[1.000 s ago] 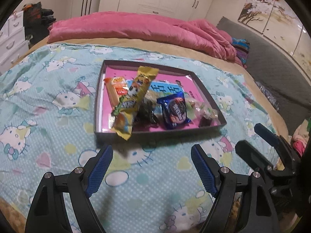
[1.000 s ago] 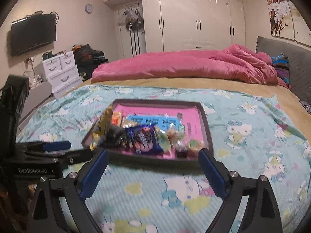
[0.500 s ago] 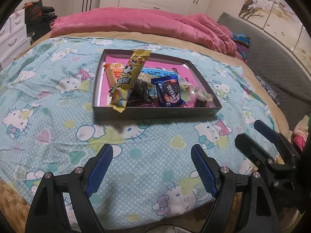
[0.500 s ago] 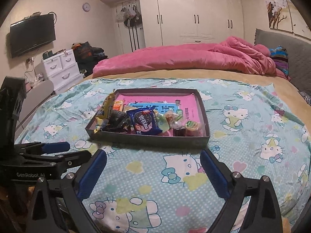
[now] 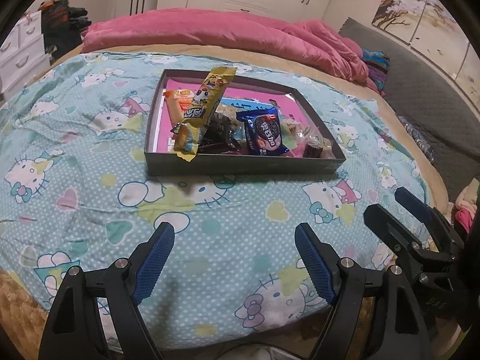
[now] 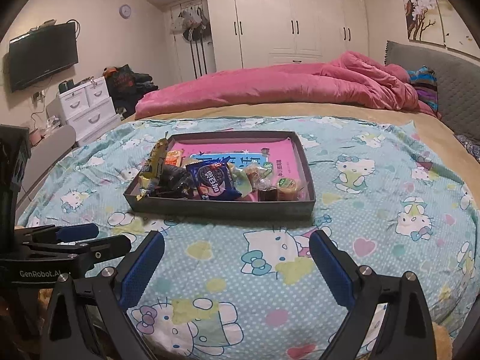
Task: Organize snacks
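Note:
A dark shallow box (image 5: 240, 166) with a pink floor sits on the bed and holds several snacks: a long yellow bar (image 5: 207, 102) leaning over the front rim, a blue Oreo pack (image 5: 265, 133), an orange pack (image 5: 180, 102), dark wrappers and small sweets. The box also shows in the right wrist view (image 6: 222, 207), with the Oreo pack (image 6: 214, 180) near its front. My left gripper (image 5: 234, 249) is open and empty, well short of the box. My right gripper (image 6: 237, 261) is open and empty, beside the left one.
The bed has a blue Hello Kitty sheet (image 5: 75, 156) and a pink duvet (image 5: 228, 36) bunched at the far side. A grey headboard (image 6: 450, 90) is at right. White drawers (image 6: 87, 105) and a wall TV (image 6: 42, 54) stand at left.
Both grippers drew back from the box toward the bed's near edge, then the left edged closer again. Both stayed open and empty. The snacks have not moved.

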`<action>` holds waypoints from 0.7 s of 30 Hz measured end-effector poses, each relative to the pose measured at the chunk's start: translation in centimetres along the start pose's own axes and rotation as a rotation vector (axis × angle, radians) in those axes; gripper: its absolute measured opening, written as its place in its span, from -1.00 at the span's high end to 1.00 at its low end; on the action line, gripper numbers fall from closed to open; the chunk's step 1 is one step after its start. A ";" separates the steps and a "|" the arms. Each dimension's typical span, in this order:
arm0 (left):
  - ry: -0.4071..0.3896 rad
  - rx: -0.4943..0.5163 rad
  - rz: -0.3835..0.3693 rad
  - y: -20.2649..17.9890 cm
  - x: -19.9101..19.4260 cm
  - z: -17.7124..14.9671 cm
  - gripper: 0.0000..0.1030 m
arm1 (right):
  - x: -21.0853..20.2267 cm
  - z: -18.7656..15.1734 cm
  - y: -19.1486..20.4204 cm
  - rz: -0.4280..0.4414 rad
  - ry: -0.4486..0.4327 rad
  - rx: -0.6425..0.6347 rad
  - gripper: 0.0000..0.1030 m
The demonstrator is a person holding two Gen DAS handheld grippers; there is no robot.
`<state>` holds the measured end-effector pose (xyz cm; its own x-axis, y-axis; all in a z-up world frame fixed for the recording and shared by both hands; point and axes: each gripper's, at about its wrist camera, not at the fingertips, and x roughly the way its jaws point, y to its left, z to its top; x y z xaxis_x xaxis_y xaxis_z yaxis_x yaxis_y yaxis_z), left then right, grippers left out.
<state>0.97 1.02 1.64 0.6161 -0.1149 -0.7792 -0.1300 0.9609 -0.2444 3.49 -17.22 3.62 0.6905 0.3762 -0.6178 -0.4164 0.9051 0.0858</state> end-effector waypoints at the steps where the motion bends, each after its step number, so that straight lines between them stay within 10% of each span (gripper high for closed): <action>1: -0.001 0.001 0.000 0.0 0.0 0.0 -0.62 | 0.1 0.0 0.0 0.000 0.004 0.000 -0.90; 21: -0.008 0.007 0.007 -0.1 -0.1 0.2 -0.62 | 0.6 -0.3 -0.1 -0.021 0.022 -0.004 -0.90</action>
<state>1.03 1.01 1.84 0.6213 -0.1062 -0.7763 -0.1290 0.9634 -0.2350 3.81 -17.10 3.01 0.6857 0.3531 -0.6365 -0.4047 0.9118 0.0698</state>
